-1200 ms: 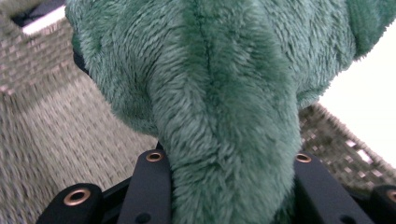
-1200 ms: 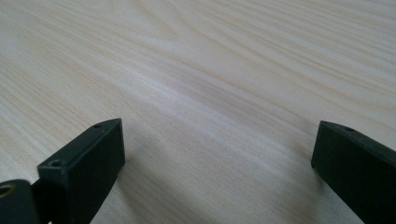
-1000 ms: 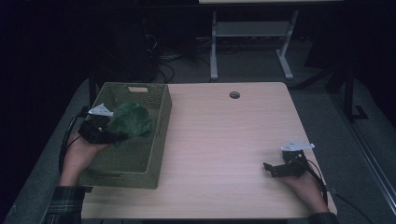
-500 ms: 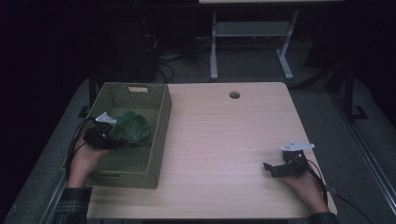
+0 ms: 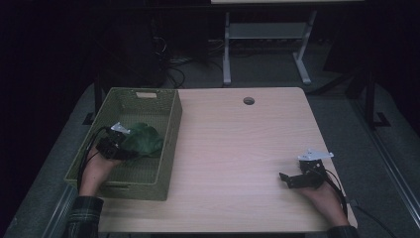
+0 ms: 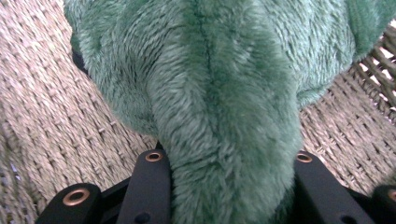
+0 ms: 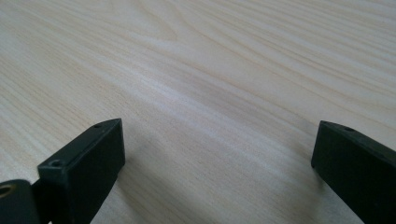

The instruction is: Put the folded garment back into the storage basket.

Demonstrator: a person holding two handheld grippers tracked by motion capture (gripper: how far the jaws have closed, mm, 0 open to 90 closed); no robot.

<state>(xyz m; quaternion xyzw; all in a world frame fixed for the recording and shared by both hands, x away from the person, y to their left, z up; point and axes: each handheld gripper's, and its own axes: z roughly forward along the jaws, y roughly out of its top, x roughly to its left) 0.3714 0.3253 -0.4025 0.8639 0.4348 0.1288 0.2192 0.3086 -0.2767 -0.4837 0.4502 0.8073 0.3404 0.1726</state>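
A green plush toy (image 5: 142, 140) lies low inside the woven green basket (image 5: 171, 144) at the table's left. My left gripper (image 5: 125, 148) is shut on it; in the left gripper view the furry toy (image 6: 224, 107) bulges between the two black jaws, just over the basket's woven floor (image 6: 42, 116). My right gripper (image 5: 286, 178) rests on the wooden table near the front right, pointing left. Its jaws stand wide apart with bare tabletop (image 7: 219, 102) between them.
The light wooden table (image 5: 237, 148) has a round cable hole (image 5: 248, 101) near its far edge. Beyond the table stands a grey metal desk frame (image 5: 267, 44) on a dark floor.
My left gripper has sunk with the green toy from above the basket's rim down into the basket. The right gripper has stayed where it was.
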